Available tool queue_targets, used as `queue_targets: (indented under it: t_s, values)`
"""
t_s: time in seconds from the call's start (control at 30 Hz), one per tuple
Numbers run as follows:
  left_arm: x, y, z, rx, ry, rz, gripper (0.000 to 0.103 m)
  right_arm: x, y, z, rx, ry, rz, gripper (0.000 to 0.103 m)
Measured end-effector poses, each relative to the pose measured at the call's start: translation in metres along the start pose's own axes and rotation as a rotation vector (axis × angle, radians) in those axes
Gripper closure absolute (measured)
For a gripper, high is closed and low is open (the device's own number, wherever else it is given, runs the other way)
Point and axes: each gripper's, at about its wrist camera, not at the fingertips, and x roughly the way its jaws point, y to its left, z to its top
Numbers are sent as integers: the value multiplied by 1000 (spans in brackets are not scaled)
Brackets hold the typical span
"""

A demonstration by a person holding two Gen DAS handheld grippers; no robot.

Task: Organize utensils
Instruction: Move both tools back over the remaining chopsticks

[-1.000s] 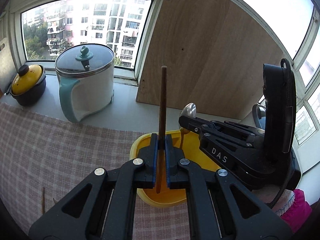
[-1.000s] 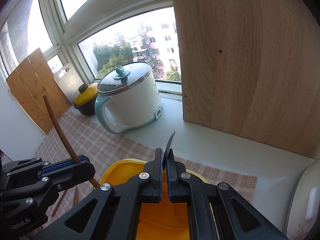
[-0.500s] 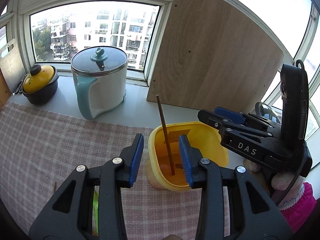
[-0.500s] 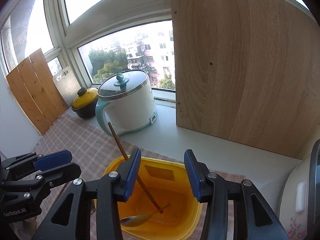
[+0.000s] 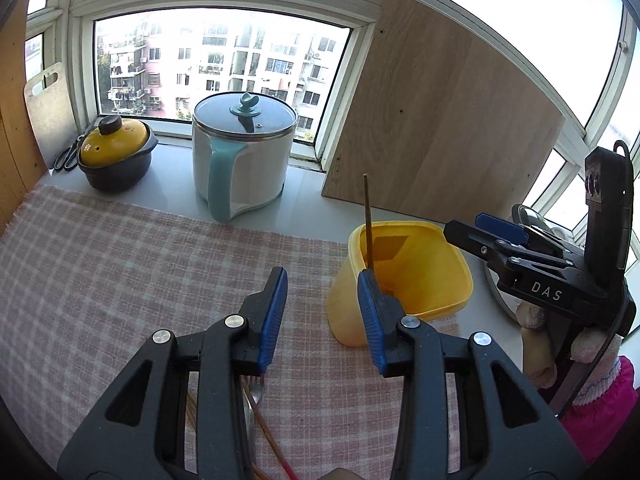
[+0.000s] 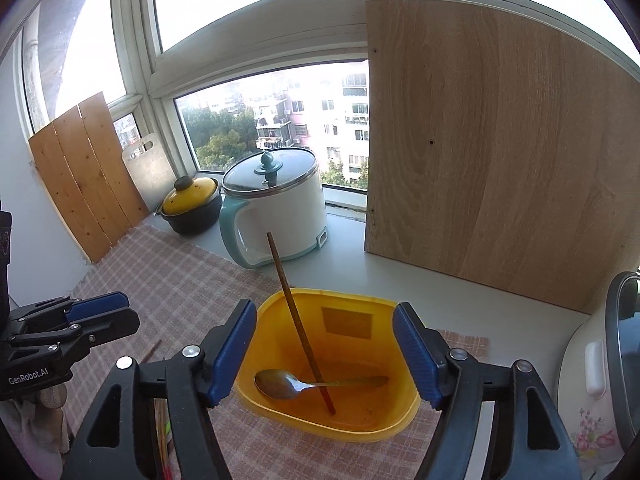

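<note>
While the chopstick point(image 6: 301, 328) and spoon point(image 6: 280, 383) lie in the yellow tub point(image 6: 400, 426), my right gripper point(image 6: 324, 354) is opening (left gripper point(image 5: 322, 312) parted, both empty)

The right tool point(image 5: 500, 236) bears "DAS"; the left tool point(image 6: 100, 312) reads "GenRobot.AI".

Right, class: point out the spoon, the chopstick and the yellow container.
spoon point(image 6: 276, 383): right wrist view, on its bowl.
chopstick point(image 6: 298, 326): right wrist view, mid-shaft.
yellow container point(image 6: 360, 430): right wrist view, near rim.
</note>
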Motion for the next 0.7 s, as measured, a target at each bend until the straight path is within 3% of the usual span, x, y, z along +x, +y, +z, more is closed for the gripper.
queue_targets:
  t_s: [0.2, 0.7]
  values:
    - [-20, 32, -12, -13, 5, 44, 67, -10, 15, -14, -17, -11, 14, 12]
    - [-40, 118, -64, -87, 81, 136, 67, -8, 55, -47, -28, 76, 77, 12]
